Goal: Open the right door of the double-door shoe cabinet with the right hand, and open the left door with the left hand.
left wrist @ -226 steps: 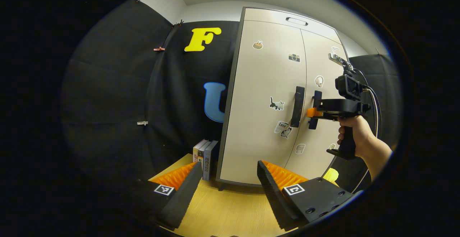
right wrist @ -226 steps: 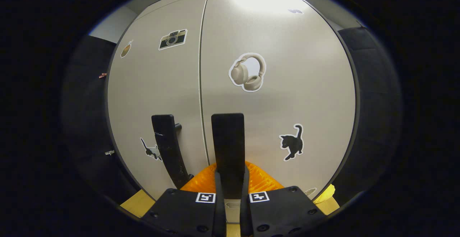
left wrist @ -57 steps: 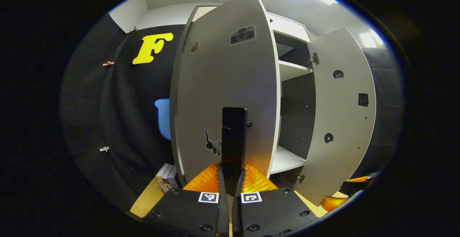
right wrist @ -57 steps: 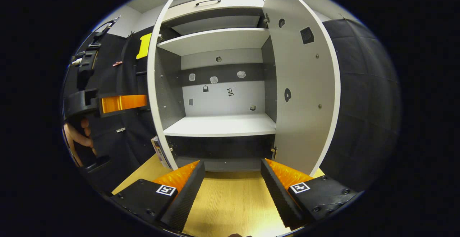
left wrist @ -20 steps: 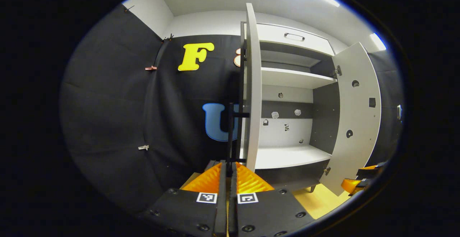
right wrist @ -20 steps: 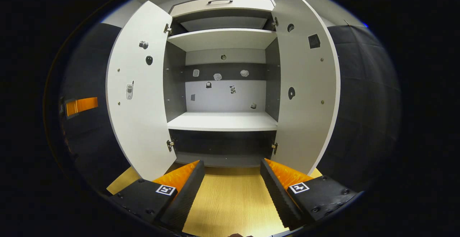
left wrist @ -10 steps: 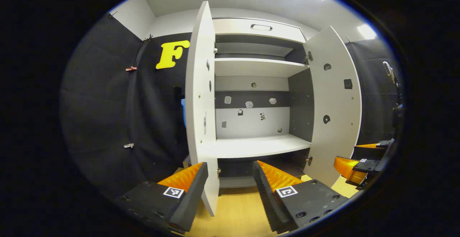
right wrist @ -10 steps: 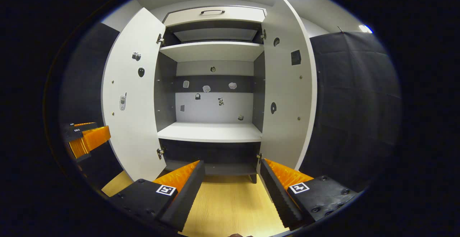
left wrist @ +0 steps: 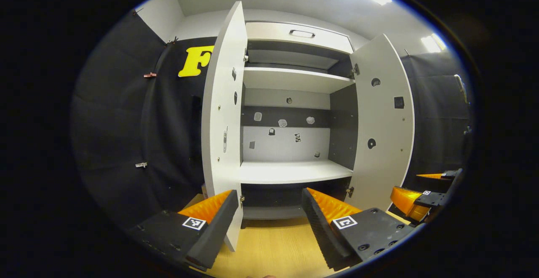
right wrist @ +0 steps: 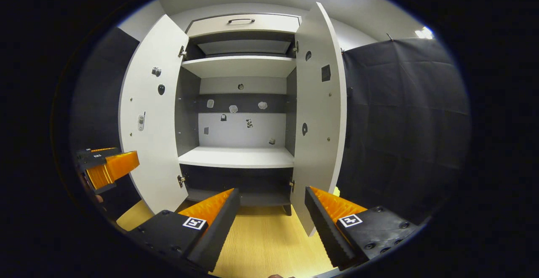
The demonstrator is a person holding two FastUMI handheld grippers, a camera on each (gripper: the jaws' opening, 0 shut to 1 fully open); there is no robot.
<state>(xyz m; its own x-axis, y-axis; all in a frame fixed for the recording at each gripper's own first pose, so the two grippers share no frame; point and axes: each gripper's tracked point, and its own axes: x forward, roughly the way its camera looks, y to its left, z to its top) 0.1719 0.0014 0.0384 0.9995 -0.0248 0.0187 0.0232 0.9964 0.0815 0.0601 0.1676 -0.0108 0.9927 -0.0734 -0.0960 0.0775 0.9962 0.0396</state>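
The pale shoe cabinet (left wrist: 290, 172) (right wrist: 238, 156) stands with both doors swung wide. Its left door (left wrist: 222, 113) (right wrist: 149, 118) and right door (left wrist: 385, 122) (right wrist: 320, 113) show their inner faces. Two white shelves and a sticker-dotted back panel (right wrist: 240, 128) lie bare inside. My left gripper (left wrist: 267, 223) is open in front of the cabinet's foot, holding nothing; it appears at the left edge of the right gripper view as the left gripper (right wrist: 105, 166). My right gripper (right wrist: 271, 223) is open too, empty, and sits low right in the left gripper view as the right gripper (left wrist: 414, 198).
A light wooden tabletop (left wrist: 273, 248) (right wrist: 263, 244) carries the cabinet. A closed top drawer with a handle (left wrist: 301, 33) (right wrist: 241, 20) sits above the shelves. Black cloth walls (right wrist: 404, 122) close in on both sides.
The left gripper let go of the left door's handle and opened about a second ago. Since then both grippers have drawn back a little, and the left door has swung wider.
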